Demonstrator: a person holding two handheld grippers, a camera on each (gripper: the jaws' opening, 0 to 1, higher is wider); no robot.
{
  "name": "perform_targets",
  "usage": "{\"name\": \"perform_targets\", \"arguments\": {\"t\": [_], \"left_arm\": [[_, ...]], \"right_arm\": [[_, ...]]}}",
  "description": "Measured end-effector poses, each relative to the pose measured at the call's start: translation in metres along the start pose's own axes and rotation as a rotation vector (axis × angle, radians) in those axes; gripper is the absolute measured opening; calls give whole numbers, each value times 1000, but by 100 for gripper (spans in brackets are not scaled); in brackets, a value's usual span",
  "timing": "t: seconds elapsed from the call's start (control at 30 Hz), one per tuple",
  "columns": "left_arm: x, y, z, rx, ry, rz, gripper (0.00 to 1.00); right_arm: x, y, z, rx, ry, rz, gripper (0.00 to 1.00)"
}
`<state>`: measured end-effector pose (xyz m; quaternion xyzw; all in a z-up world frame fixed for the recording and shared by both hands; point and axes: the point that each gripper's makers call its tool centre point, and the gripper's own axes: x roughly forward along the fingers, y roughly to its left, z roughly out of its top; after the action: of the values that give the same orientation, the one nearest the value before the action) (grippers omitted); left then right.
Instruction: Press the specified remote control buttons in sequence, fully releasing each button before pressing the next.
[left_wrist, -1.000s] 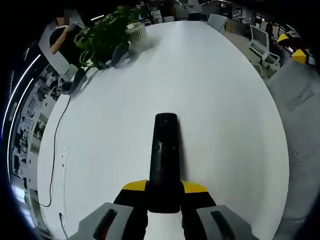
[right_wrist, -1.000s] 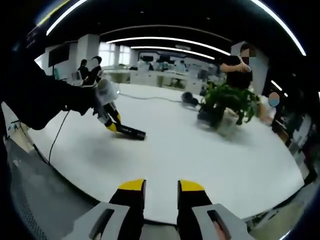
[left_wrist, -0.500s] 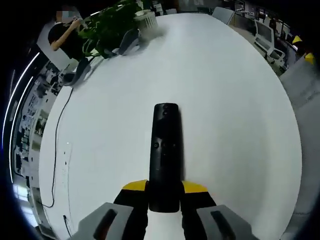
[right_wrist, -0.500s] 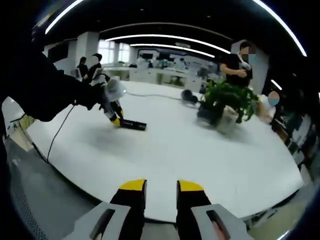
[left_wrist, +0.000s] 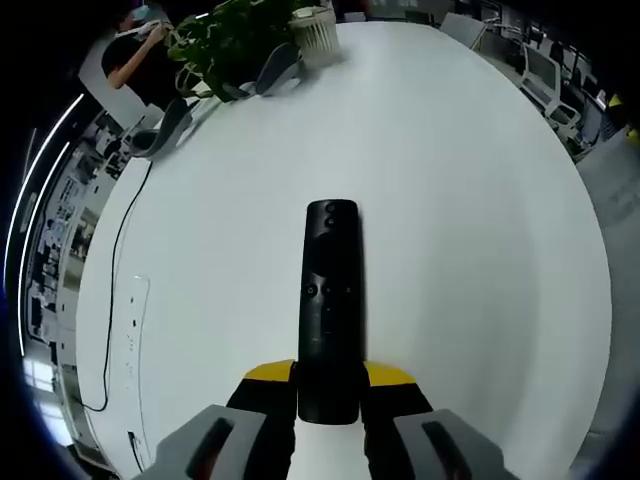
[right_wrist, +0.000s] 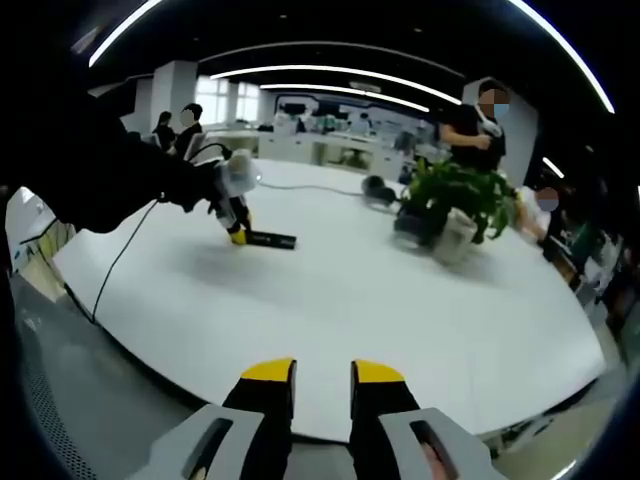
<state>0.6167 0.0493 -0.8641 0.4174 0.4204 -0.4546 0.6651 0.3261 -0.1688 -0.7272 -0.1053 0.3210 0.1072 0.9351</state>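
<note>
The left gripper (left_wrist: 329, 385) was clamped on the near end of the remote control (left_wrist: 329, 305), a long black bar with a round button near its far tip and a cluster of buttons at mid-length, held flat just over the white table (left_wrist: 450, 200). Across that table, the same left gripper (right_wrist: 238, 235) pointed the remote (right_wrist: 272, 240) outward. The right gripper (right_wrist: 320, 385) hovered at the table's near edge, jaws slightly parted, holding nothing. A potted plant (right_wrist: 455, 205) stood further right.
</note>
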Motion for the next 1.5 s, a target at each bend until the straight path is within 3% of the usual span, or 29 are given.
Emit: {"name": "perform_targets", "arguments": {"t": [0.2, 0.33, 0.43, 0.7, 0.87, 1.1, 1.27, 1.33, 1.4, 1.5], "left_arm": [[-1, -4, 0, 58, -24, 21, 24], [0, -2, 0, 40, -30, 27, 26], [-2, 5, 0, 21, -36, 69, 32], [0, 6, -1, -62, -19, 38, 31], [3, 11, 2, -31, -29, 54, 24], [3, 18, 4, -46, -31, 42, 26], [0, 20, 2, -57, -59, 80, 30], [-2, 17, -1, -62, -51, 62, 37], [-6, 12, 1, -104, -83, 45, 46], [-18, 15, 6, -135, -151, 97, 49]], "right_arm": [[0, 0, 0, -1, 0, 1, 18], [-1, 0, 0, 0, -4, -1, 17], [-1, 0, 1, 1, -9, 1, 18], [-1, -1, 2, 5, -20, -4, 18], [-1, -1, 3, 6, -24, -5, 17], [-1, -1, 3, 6, -19, -3, 17], [0, -1, 3, 7, -16, -3, 17], [0, -1, 2, 6, -15, -3, 17], [-1, -1, 2, 6, -16, -3, 17], [-1, -2, 3, 1, -18, -13, 18]]}}
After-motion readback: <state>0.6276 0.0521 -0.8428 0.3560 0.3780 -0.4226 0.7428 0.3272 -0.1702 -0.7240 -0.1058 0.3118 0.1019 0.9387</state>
